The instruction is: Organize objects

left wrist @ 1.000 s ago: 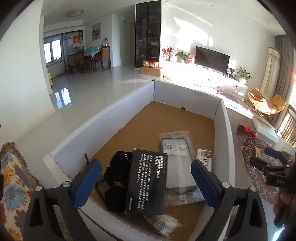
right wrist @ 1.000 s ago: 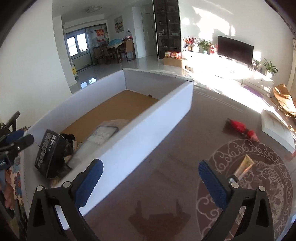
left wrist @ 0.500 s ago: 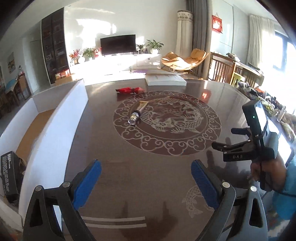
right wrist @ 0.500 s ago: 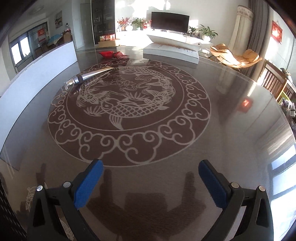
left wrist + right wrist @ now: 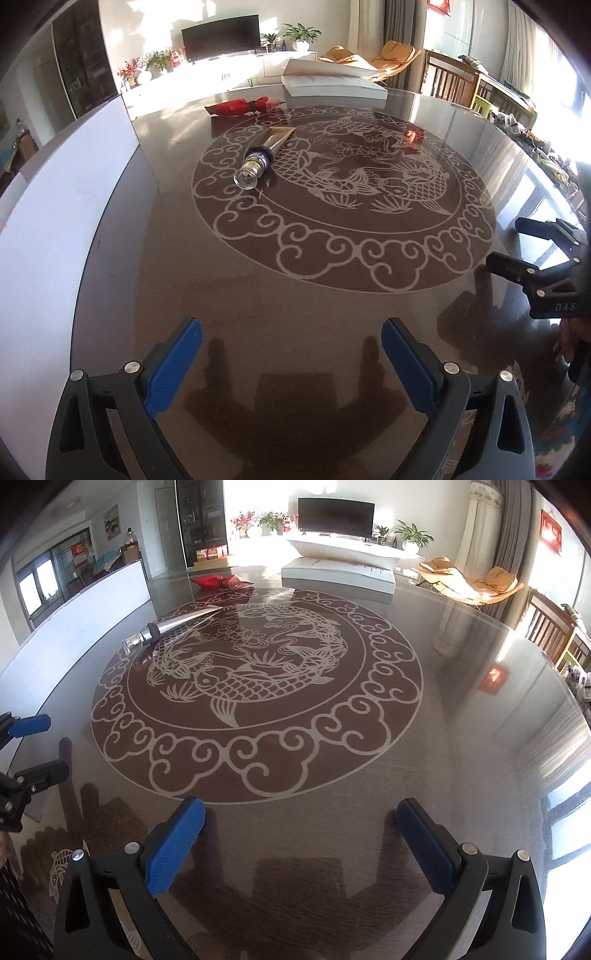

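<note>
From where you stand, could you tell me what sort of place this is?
Most likely a home living room: a TV on a low white cabinet, potted plants, and cushioned lounge chairs beyond the big patterned table.

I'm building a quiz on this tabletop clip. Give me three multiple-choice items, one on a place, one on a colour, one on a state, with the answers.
1. Where does the tube lie?
A. on the table's round fish pattern, at its edge
B. inside the white box
C. on the flat white carton

2. What colour is the wrapped packet beyond the tube?
A. green
B. red
C. yellow

3. How does the left gripper stand?
A. shut on the tube
B. shut on nothing
C. open, holding nothing

Answers: 1 A, the tube rests on the pattern's border scrolls; 2 B, the packet is red in both views; 3 C, its blue pads stand wide apart over bare table.
</note>
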{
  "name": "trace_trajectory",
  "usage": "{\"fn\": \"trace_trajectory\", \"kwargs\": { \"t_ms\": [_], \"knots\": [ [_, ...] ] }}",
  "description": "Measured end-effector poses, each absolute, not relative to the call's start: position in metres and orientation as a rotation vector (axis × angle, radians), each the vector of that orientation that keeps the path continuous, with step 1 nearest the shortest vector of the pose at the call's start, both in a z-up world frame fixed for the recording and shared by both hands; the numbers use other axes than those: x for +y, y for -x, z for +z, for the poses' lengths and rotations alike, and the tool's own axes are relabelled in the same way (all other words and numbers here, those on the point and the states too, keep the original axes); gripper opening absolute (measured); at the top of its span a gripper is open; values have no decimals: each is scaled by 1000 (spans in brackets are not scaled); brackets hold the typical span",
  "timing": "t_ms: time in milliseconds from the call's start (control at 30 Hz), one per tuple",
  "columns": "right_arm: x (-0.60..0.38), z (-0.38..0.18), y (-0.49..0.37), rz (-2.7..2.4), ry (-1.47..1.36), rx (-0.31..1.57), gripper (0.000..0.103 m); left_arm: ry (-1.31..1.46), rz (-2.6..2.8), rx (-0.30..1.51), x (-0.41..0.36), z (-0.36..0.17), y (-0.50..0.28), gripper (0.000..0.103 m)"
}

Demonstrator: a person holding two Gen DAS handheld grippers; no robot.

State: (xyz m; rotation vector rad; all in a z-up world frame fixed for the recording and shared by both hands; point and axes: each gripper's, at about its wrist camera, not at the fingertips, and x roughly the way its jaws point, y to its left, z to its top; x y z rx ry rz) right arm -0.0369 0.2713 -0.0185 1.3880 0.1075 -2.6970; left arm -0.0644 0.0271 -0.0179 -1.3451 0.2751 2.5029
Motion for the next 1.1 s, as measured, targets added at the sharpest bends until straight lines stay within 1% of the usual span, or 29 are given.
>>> {"fn": "trace_trajectory", "kwargs": {
  "t_ms": [133, 400, 433, 467, 500, 533, 567, 633, 733, 867, 1000, 1100],
  "knots": [
    [271, -18, 37, -2697, -1388, 107, 103, 1367, 2528, 289, 30, -17, 113, 99],
    [271, -18, 37, -2696, -1388, 108, 103, 1407, 2529, 242, 44, -23, 196, 99],
    [271, -18, 37, -2696, -1387, 107, 103, 1409, 2528, 231, 46, -23, 203, 98],
    [271, -18, 37, -2696, -1387, 107, 103, 1408, 2531, 218, 49, -24, 210, 96],
    [271, -18, 37, -2696, -1387, 108, 103, 1400, 2536, 199, 50, -24, 217, 91],
    [271, -18, 37, -2696, -1387, 107, 103, 1383, 2556, 195, 51, -22, 222, 77],
    [271, -18, 37, -2696, -1387, 107, 103, 1363, 2574, 187, 52, -19, 225, 53],
    [271, -18, 37, -2696, -1387, 108, 103, 1350, 2588, 201, 53, -16, 228, 27],
    [271, -18, 37, -2696, -1387, 108, 103, 1326, 2621, 258, 47, -16, 212, 28],
    [271, -18, 36, -2695, -1387, 108, 103, 1338, 2677, 184, 16, -17, 160, 28],
    [272, -19, 36, -2696, -1387, 109, 103, 1332, 2775, 73, -21, -19, 104, 28],
    [272, -18, 36, -2696, -1387, 109, 103, 1333, 2796, 77, -32, -20, 84, 30]
  ]
}}
